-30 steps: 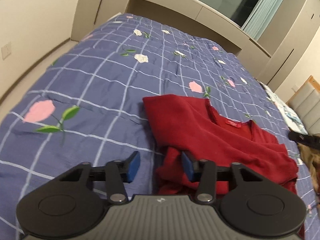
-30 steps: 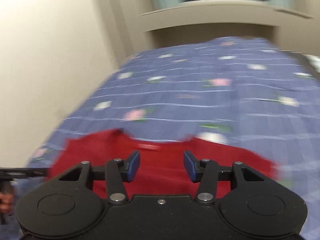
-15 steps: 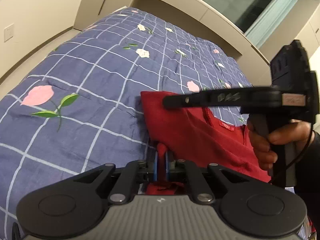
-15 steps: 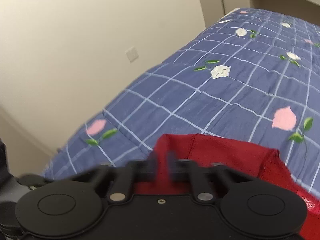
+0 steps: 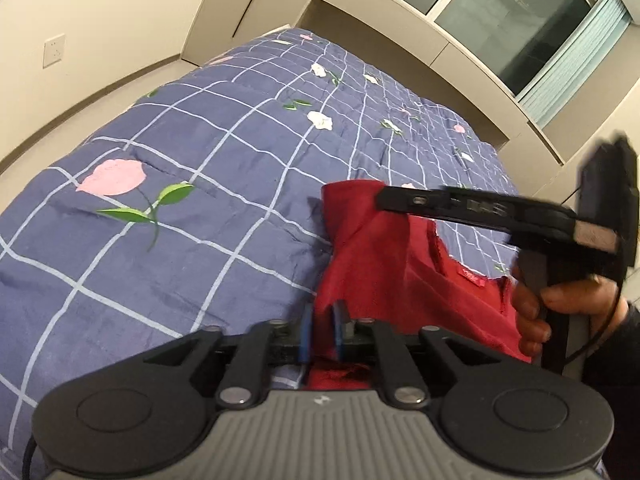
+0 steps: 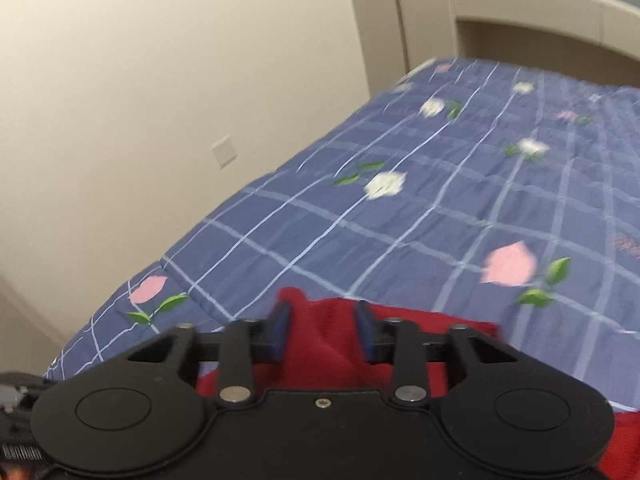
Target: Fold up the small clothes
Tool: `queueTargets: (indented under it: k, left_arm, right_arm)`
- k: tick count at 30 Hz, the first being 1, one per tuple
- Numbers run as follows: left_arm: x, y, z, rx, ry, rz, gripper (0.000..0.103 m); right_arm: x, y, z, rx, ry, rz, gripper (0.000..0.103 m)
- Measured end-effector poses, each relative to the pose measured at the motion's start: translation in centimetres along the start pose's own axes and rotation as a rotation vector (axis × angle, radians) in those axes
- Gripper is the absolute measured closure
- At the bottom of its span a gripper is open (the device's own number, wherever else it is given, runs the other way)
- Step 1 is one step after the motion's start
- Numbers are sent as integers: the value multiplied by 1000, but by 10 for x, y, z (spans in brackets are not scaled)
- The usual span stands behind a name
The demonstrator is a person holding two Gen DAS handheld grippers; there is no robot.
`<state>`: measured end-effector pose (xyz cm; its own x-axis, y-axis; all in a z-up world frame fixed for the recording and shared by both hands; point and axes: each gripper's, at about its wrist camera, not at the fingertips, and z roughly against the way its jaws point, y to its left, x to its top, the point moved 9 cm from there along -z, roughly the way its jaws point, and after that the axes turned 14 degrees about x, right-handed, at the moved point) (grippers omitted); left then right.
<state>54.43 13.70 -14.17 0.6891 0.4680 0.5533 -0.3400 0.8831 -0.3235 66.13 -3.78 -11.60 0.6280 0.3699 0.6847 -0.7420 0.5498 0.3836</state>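
Red knit top (image 5: 384,264) is lying on the blue quilt (image 5: 200,200) — soft, light, floppy. Both hems are being released: left gripper (image 5: 323,330) and right gripper (image 6: 322,330) jaws are opening, fabric between them — best pinched at corners.

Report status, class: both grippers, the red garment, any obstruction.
Left gripper and right gripper opening, red garment between fingers of each. Garment bunched on blue quilt. Nothing obstructing.

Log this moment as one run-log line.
task: fold small clothes | left gripper: jaws opening, red garment edge between pads | right gripper: jaws opening, red fabric between pads | surface: blue floral quilt
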Motion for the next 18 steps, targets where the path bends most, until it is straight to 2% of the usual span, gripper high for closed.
queueTargets:
  k: [1, 2, 6, 8, 12, 13, 14, 15, 16, 18]
  left_arm:
    - [1, 0, 3, -2, -11, -3, 66]
    - [2, 0, 5, -2, -28, -11, 53]
    - [2, -6, 7, -16, -46, -20, 39]
    - [0, -12, 5, -17, -49, -27, 39]
    - [0, -22, -1, 26, -75, -68, 39]
    - [0, -20, -4, 53, -74, -72, 40]
    - [-1, -17, -8, 83, -55, -73, 54]
    - [-3, -12, -16, 113, -15, -67, 79]
    - [-5, -7, -22, 123, 25, -52, 84]
    - [-5, -3, -23, 134, 29, -26, 86]
  right_arm:
    - [-2, -2, 13, -23, -16, 23, 55]
    - [-6, -4, 26, -52, -29, 41, 48]
    - [-42, -16, 87, -180, -78, 68, 31]
    - [-60, -23, 109, -229, -94, 72, 23]
    - [-78, -33, 131, -262, -103, 40, 23]
    - [-81, -34, 136, -271, -114, 36, 23]
    - [-84, -35, 142, -286, -126, 29, 23]
    - [-88, -35, 146, -294, -131, 22, 22]
    - [-95, -37, 148, -305, -131, 16, 22]
    - [-113, -45, 157, -361, -117, 9, 21]
